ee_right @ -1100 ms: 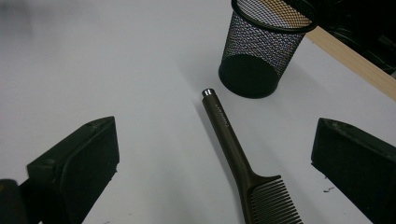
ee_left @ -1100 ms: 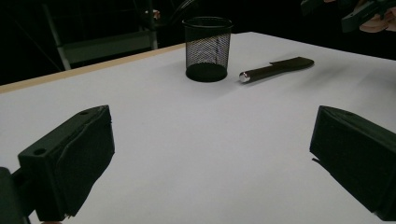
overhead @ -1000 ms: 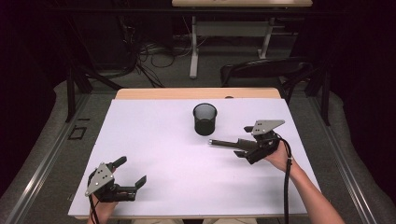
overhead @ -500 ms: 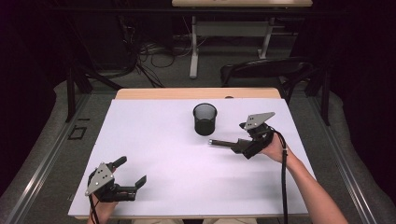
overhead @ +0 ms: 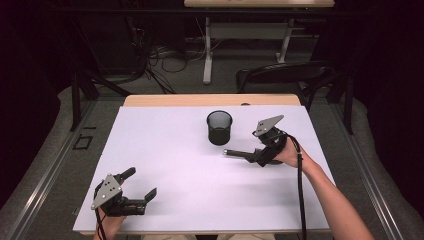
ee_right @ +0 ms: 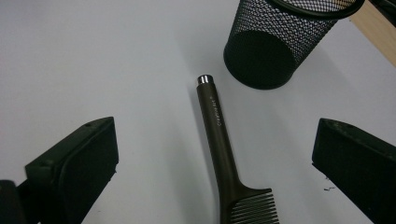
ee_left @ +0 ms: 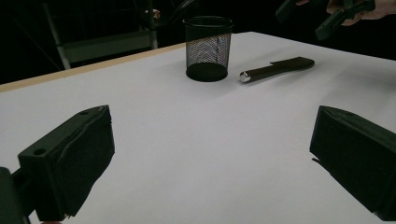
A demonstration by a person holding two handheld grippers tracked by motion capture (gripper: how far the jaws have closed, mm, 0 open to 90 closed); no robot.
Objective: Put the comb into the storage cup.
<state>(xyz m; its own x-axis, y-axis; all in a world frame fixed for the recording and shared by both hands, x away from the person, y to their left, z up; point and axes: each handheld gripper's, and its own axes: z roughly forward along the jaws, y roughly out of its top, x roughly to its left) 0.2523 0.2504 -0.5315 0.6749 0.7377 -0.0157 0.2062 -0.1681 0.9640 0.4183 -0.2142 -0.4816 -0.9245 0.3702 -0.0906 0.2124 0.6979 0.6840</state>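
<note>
R gripper [overhead: 250, 154] prob lifted slightly above comb [ee_right: 223, 144].

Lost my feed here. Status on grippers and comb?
Right gripper open over comb, not gripping. Left gripper open, idle at near edge. Comb flat beside mesh cup. Nothing in the way.

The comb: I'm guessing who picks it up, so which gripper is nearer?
Right. The right gripper hovers over the comb, jaws open; the left gripper sits far off.

Comb [ee_right: 224, 140] teeth cut off below.
</note>
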